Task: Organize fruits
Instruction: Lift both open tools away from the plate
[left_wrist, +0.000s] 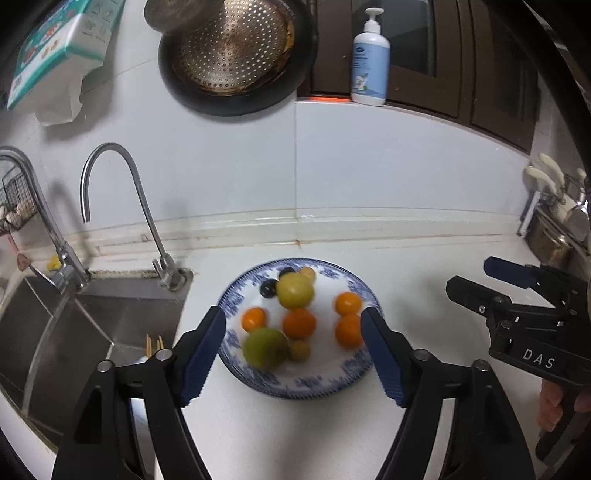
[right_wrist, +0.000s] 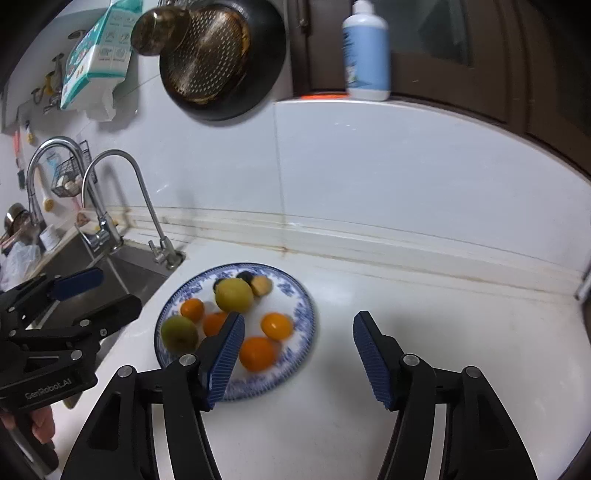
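A blue-and-white plate (left_wrist: 325, 380) sits on the white counter and also shows in the right wrist view (right_wrist: 295, 317). On it lie several small oranges (left_wrist: 299, 323), two green-yellow fruits (left_wrist: 264, 347), dark plums (left_wrist: 269, 287) and small tan fruits (left_wrist: 298, 350). My left gripper (left_wrist: 293, 354) is open and empty, its fingers on either side of the plate's near half, above it. My right gripper (right_wrist: 299, 354) is open and empty over the plate's right edge and the bare counter. Each gripper shows in the other's view: the right one (left_wrist: 491, 284) and the left one (right_wrist: 96, 291).
A steel sink (left_wrist: 74, 332) with two taps (left_wrist: 110, 184) lies left of the plate. A strainer in a black pan (left_wrist: 236, 51) and a tissue pack (left_wrist: 55, 48) hang on the wall. A lotion bottle (left_wrist: 370, 59) stands on the sill. A knife rack (left_wrist: 554, 206) is at the right.
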